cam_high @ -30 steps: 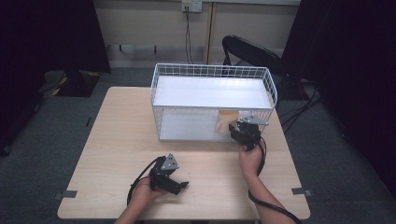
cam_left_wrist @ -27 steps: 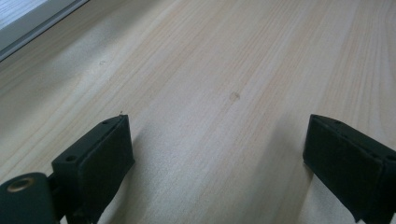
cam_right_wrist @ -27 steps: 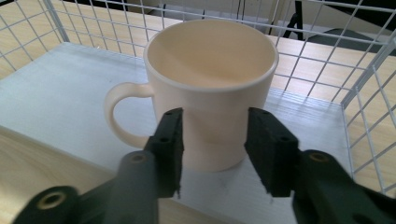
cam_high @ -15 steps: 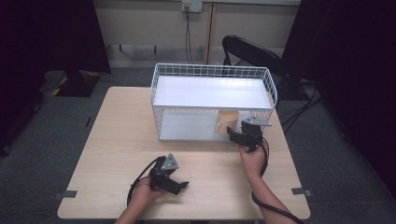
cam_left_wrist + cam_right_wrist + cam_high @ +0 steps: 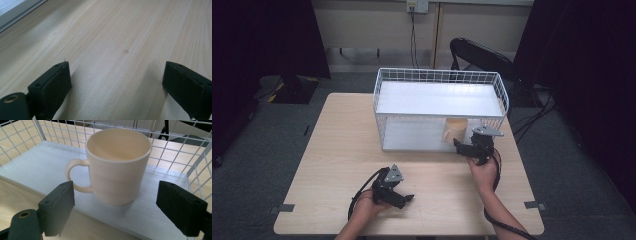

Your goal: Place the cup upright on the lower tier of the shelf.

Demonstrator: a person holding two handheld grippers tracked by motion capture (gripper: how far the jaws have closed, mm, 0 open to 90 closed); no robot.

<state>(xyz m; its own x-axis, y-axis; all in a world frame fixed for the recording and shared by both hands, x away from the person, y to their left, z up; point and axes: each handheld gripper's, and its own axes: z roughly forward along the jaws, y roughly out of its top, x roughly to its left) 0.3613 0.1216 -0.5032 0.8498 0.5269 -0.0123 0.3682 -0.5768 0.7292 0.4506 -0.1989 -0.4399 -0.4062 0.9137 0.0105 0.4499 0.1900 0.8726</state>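
Note:
A cream mug (image 5: 117,167) stands upright on the white lower shelf (image 5: 37,170) of a wire rack (image 5: 377,95), its handle pointing left in the right gripper view. My right gripper (image 5: 116,192) sits at the shelf's front edge. Its jaws have just been opening, and the mug now stands ahead between them with both pads clear of it. In the high view the mug (image 5: 455,129) is at the rack's front right, with the right gripper (image 5: 460,146) just before it. My left gripper (image 5: 404,199) rests open on the table (image 5: 120,37) with nothing between its jaws.
The white wire rack has a top shelf (image 5: 439,97) over the mug and wire walls at the sides and back. A black chair (image 5: 482,57) stands behind the table. Bare wooden tabletop (image 5: 342,145) lies left of and in front of the rack.
The right gripper's jaws have spread apart and let go of the mug, which stays on the lower shelf. Neither hand has shifted.

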